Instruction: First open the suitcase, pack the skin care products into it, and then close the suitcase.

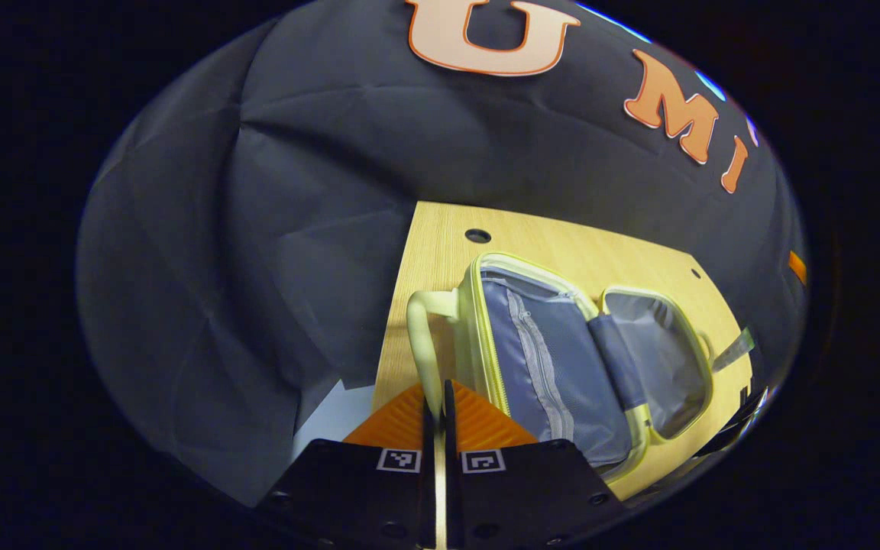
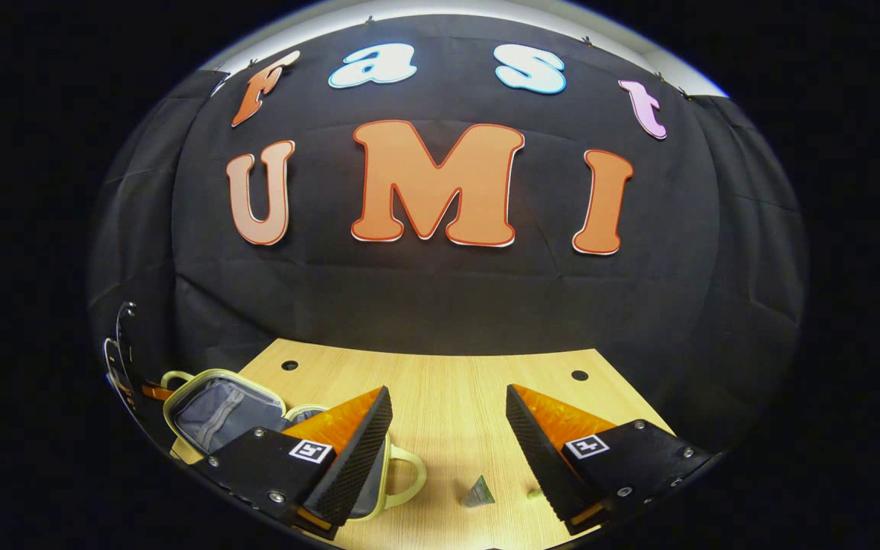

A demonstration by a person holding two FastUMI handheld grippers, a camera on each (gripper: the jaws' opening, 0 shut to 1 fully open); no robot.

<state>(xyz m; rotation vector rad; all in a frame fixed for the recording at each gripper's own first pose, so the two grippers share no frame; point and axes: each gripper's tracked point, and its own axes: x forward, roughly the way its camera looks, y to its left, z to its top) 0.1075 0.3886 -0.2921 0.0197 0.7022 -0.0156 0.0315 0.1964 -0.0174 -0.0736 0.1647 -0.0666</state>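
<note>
one suitcase (image 1: 562, 351) open, wooden table (image 2: 455, 412)

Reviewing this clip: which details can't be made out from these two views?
- Whether the left claw truly pinches the suitcase handle: left gripper view, fingers cover the contact.
- Suitcase near corner: right gripper view, behind the right claw finger.
- Skin care tube: right gripper view, too small to identify.
</note>
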